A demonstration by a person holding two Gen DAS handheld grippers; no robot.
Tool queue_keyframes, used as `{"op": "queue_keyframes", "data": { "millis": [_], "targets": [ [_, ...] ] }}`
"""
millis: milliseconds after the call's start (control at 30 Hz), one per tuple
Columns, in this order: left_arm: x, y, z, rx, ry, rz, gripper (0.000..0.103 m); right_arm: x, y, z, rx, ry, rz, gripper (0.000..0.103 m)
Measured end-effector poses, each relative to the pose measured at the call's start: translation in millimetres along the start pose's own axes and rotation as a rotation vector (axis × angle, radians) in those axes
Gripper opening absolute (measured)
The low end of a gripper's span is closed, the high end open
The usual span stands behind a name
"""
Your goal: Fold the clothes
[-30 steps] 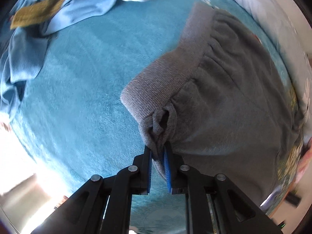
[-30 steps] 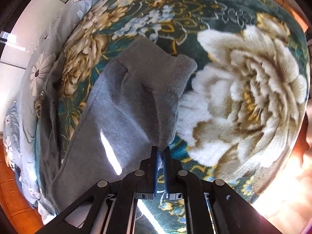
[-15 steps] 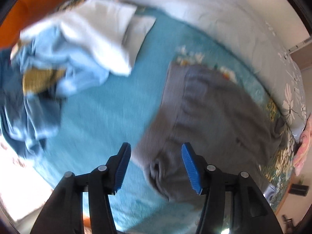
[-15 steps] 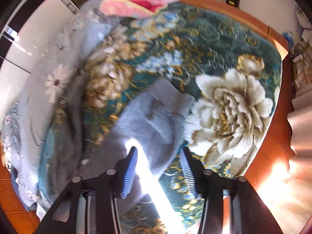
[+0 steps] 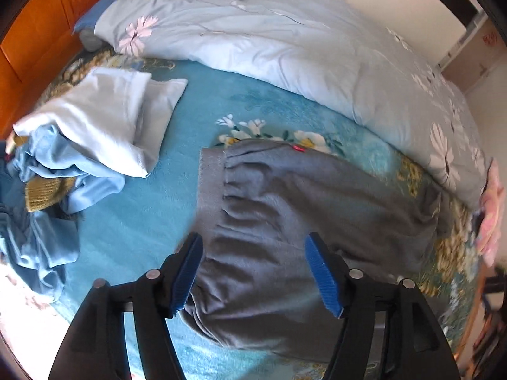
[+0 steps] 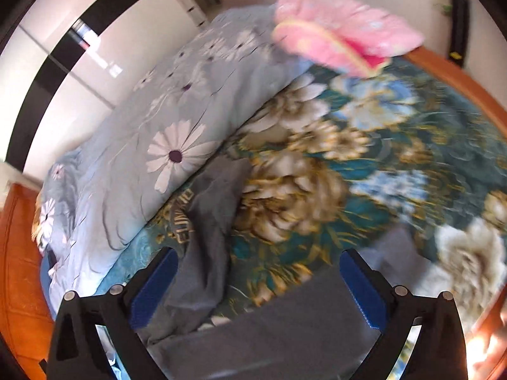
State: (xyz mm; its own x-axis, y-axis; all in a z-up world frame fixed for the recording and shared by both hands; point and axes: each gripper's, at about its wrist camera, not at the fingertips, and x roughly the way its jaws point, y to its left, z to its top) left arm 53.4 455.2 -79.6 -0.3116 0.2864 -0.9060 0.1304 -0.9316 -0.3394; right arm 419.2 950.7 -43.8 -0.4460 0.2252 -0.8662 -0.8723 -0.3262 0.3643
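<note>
1. Both my hand-held grippers have let go of the grey sweatpants (image 5: pixel 285 209) since a second ago and pulled back. The left hand-held gripper (image 5: pixel 253 272) was pinched on the waistband corner and the right hand-held gripper (image 6: pixel 256 288) on a leg cuff. Now both sets of jaws are opening wide and hold nothing, with the cloth lying loose below them.
2. The sweatpants lie flat on the bed (image 5: pixel 133 221), on the teal floral blanket, waistband toward the clothes pile (image 5: pixel 63 171) and legs running toward the bed's foot.
3. I judge them soft, limp fleece, fairly light, not slippery. They will sag and bunch, so I would take hold at the thick ribbed waistband or a cuff.
4. Count, largest first: one bed, one pale blue daisy quilt (image 5: pixel 285 41), one pair of sweatpants, one pile of several unfolded garments, one pink cloth (image 6: pixel 342 41), two grippers.
</note>
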Motion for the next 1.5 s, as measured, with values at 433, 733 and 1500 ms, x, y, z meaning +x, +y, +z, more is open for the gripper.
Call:
{"op": "queue_keyframes", "data": {
  "millis": [433, 733, 1500],
  "targets": [
    [32, -88, -33, -0.036, 0.119, 0.038, 0.085, 158, 11, 42, -0.155, 0.237, 0.146, 0.103],
    [40, -87, -30, -0.048, 0.163, 0.105, 0.085, 220, 8, 70, -0.109, 0.295, 0.174, 0.096],
    [64, -96, -5, -0.026, 0.181, 0.104, 0.085, 159, -70, 110, -0.025, 0.149, 0.050, 0.005]
  ]
}}
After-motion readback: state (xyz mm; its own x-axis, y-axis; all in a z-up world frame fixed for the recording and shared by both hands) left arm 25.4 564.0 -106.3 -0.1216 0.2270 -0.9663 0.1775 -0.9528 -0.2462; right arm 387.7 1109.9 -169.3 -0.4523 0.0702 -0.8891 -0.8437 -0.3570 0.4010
